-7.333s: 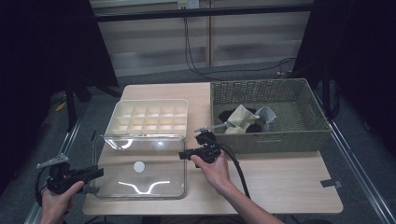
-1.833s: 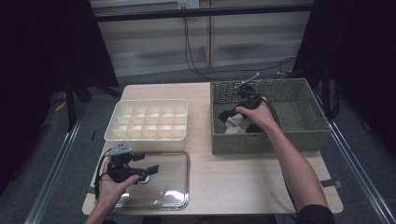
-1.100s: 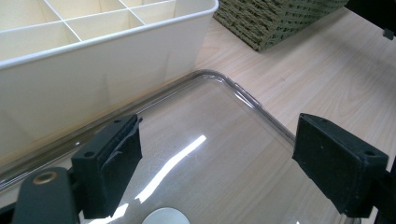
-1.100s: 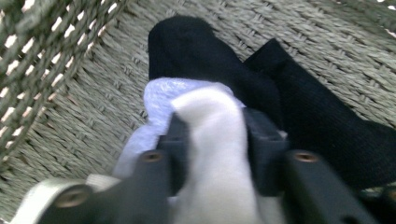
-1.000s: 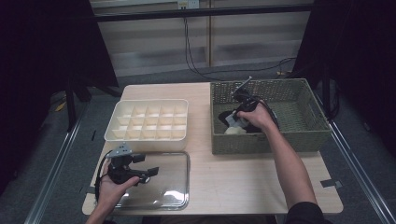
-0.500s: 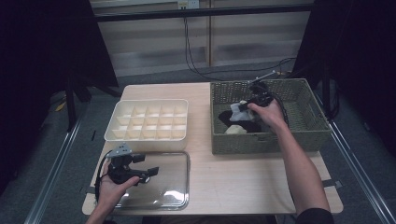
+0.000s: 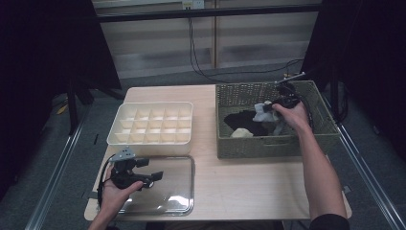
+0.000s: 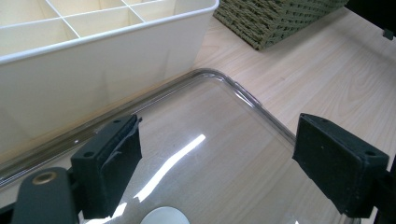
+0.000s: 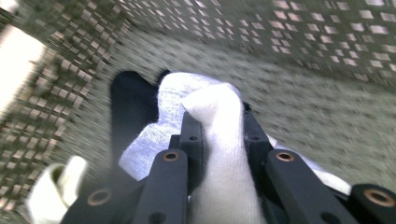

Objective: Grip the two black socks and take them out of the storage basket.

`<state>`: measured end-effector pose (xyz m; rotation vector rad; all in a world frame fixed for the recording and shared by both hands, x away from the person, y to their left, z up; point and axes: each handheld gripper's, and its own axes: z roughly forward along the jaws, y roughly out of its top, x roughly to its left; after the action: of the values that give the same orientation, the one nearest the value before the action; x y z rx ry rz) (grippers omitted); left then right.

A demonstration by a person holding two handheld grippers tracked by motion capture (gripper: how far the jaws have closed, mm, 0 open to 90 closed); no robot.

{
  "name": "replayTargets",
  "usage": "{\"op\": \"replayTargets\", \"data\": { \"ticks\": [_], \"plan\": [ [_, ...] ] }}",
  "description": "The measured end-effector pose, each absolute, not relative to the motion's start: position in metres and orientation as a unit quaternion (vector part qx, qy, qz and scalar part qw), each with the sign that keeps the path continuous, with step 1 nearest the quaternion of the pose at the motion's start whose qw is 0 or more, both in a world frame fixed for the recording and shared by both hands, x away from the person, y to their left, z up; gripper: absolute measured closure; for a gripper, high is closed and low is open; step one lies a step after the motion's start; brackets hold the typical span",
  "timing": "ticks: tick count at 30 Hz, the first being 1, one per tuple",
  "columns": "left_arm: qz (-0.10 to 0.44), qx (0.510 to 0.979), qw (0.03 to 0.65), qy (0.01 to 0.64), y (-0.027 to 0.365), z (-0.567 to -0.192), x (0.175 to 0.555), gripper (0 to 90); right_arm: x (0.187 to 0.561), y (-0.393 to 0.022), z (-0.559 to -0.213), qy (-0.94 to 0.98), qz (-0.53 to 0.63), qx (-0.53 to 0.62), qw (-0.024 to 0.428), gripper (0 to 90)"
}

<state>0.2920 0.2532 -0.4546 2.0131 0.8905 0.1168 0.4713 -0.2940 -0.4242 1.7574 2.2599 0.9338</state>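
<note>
Partly hidden between hand-held gripper [image 9: 218, 140] jaws: white sock [image 9: 219, 116].

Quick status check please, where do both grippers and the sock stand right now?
Right gripper shut on white sock, over the wicker basket. Left gripper open over the clear lid. Nothing blocks the divided tray.

A lab: metal floor rails [image 7: 57, 187], hanging cables [image 7: 194, 48], dark surrounds

Wicker basket [image 9: 289, 88] motion-blurred
</note>
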Motion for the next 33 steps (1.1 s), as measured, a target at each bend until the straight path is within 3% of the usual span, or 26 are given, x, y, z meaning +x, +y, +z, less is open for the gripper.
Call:
{"op": "replayTargets", "data": {
  "ticks": [3, 8, 14, 22, 33],
  "plan": [
    [0.045, 0.815, 0.451, 0.362, 0.253, -0.455, 0.292, 14.7, 0.471, -0.297, -0.428, 0.747, 0.296, 0.592, 0.065, 71.5],
    [0.048, 0.815, 0.45, 0.362, 0.254, -0.455, 0.292, 14.7, 0.47, -0.293, -0.425, 0.749, 0.293, 0.589, 0.082, 54.0],
    [0.047, 0.813, 0.453, 0.364, 0.254, -0.456, 0.293, 14.7, 0.467, -0.29, -0.417, 0.749, 0.303, 0.582, 0.096, 43.1],
    [0.046, 0.815, 0.452, 0.361, 0.252, -0.456, 0.293, 14.7, 0.469, -0.269, -0.409, 0.757, 0.334, 0.554, 0.091, 42.8],
    [0.041, 0.813, 0.452, 0.365, 0.255, -0.458, 0.294, 14.8, 0.492, -0.231, -0.429, 0.783, 0.324, 0.529, 0.046, 48.7]
  ]
}}
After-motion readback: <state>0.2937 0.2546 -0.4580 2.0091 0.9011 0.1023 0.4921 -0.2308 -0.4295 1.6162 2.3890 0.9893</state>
